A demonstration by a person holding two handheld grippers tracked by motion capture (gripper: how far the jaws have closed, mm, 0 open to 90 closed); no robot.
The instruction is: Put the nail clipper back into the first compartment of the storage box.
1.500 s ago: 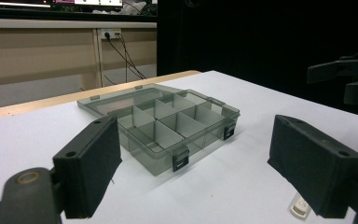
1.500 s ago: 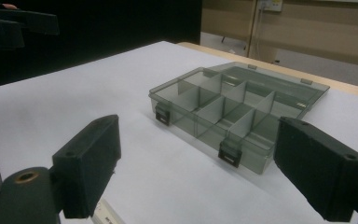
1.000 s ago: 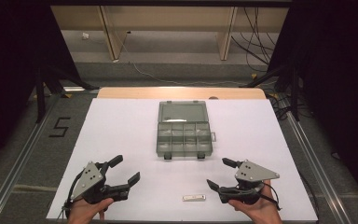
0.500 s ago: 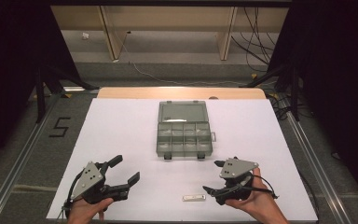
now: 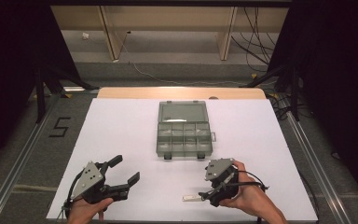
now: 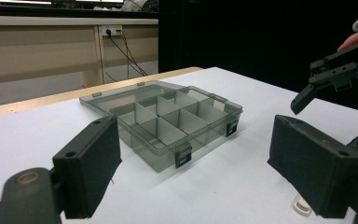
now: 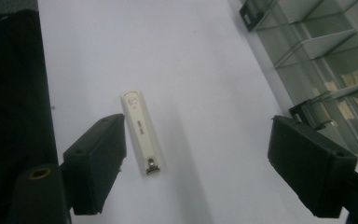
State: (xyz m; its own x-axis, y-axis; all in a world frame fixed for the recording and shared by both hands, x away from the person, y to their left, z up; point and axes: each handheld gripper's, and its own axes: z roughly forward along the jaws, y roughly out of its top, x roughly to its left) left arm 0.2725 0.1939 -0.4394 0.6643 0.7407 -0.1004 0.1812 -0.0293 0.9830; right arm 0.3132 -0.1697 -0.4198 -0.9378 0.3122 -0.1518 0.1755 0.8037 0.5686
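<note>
Early in the work, by the look of it: small white nail clipper (image 5: 190, 197) lying flat on the white tabletop (image 5: 121, 126), near the front edge, not yet lifted or gripped. Well apart from it, toward the middle of the tabletop, clear compartment box (image 5: 184, 129) with lid seemingly shut and both front latches down; compartments apparently bare, though hard to tell through the tinted plastic. Probably left to do: pinching the clipper, raising it, opening the box and placing it in a compartment, judging from how things lie. Right claw (image 5: 209, 195) angled down and leftward toward the clipper, just beside its end in the high view, held in the right hand (image 5: 247, 198) low over the surface. Seen along its own jaws in the right gripper view, right claw spread wide though just beginning to close, clipper (image 7: 141, 132) lying lengthwise between the two black pads, close against the left pad (image 7: 96, 161) but not visibly pressed, far from the other pad. No grip yet. Left claw (image 5: 123, 175) resting low at the front left corner of the tabletop, pointed forward and a little inward toward the box, jaws spread wide with nothing between them; in the left gripper view, box (image 6: 163, 119) sitting beyond and between its pads, right claw (image 6: 326, 79) hanging at the far right.
</note>
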